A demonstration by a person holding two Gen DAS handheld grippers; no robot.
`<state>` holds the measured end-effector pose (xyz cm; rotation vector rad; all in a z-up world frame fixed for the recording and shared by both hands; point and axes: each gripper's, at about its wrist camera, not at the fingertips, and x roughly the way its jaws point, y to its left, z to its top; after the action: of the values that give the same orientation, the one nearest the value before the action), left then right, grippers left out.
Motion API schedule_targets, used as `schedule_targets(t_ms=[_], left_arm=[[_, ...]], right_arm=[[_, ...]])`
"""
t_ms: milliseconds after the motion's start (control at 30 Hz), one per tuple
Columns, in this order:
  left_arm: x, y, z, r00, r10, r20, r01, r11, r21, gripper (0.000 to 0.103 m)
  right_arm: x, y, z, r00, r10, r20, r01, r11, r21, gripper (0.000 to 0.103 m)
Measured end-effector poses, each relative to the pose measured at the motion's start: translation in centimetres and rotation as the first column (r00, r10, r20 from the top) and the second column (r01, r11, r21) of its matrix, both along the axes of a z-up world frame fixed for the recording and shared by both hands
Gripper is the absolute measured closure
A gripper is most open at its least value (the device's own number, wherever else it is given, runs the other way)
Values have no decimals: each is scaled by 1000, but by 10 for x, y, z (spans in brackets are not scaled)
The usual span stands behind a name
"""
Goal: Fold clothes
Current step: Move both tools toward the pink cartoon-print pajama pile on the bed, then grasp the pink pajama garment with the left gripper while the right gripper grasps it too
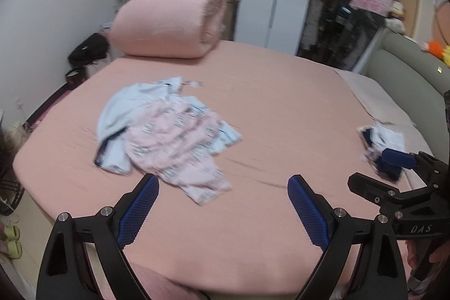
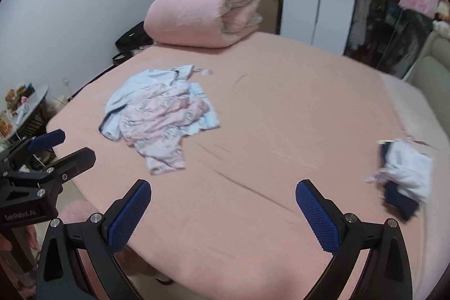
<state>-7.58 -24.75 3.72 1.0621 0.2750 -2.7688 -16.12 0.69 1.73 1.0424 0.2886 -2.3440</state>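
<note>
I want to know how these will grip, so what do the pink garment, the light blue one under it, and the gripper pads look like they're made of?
Pink garment: thin, soft matte fabric, likely cotton; it crumples into fine wrinkles. Light blue garment: similar limp matte cloth, lying flat. Gripper pads: blue, probably rubber or plastic, with a visibly knurled grid texture.

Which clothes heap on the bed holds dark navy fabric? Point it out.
The small white and navy heap at the bed's right edge, near the headboard. The bigger pile mid-bed is pale blue and pink, spread wider.
</note>
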Motion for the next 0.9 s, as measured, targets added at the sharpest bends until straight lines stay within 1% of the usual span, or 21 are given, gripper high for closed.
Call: schedule_targets(t_ms=[67,167,200,267,333,400,467,600,667,700,733,767,800,833,867,900], left_arm=[[-11,-22,-7,1000,24,9,-24,1000,9,9],[-30,-64,-24,995,89,37,-89,996,8,10],[-40,-82,-32,993,111,49,-111,994,2,9],[-51,-103,-47,988,137,78,-137,991,1,9],[-69,-129,-75,978,156,136,-161,987,26,10],[-87,-153,-104,965,169,202,-184,981,59,10],[-101,-169,-135,953,163,255,-196,974,111,10],[-127,-169,-170,949,97,301,-151,975,161,10],[-141,-163,-184,948,49,315,-108,979,171,10],[-148,-159,-190,945,27,325,-86,982,170,13],[-153,-155,-196,941,21,339,-76,986,151,19],[-159,-151,-202,936,15,352,-65,989,131,29],[-162,-145,-205,932,18,362,-56,994,97,36],[-162,-142,-201,934,8,356,-48,994,101,45],[-161,-138,-198,937,-1,350,-39,994,106,61],[-161,-135,-195,939,-10,344,-30,993,111,68]], right_arm=[[-21,-23,-6,1000,11,9,-12,1000,20,0],[-52,-58,-23,999,34,28,-36,997,73,0],[-62,-69,-31,998,47,48,-50,996,72,0],[-79,-94,-48,994,70,83,-76,995,70,0],[-90,-119,-67,990,91,107,-100,992,80,0],[-101,-150,-93,987,116,114,-130,984,119,0],[-109,-178,-118,983,140,118,-158,974,161,0],[-114,-212,-161,970,195,149,-223,953,204,1],[-118,-222,-183,962,205,182,-243,945,217,6],[-121,-224,-192,957,207,203,-250,944,215,21],[-124,-224,-201,948,208,243,-258,946,194,46],[-127,-224,-211,932,210,295,-265,950,163,54],[-130,-221,-217,921,203,332,-256,959,124,61],[-133,-217,-221,913,192,361,-236,968,82,62],[-132,-214,-221,911,192,365,-229,971,61,65],[-129,-211,-219,914,199,353,-232,971,53,77]])
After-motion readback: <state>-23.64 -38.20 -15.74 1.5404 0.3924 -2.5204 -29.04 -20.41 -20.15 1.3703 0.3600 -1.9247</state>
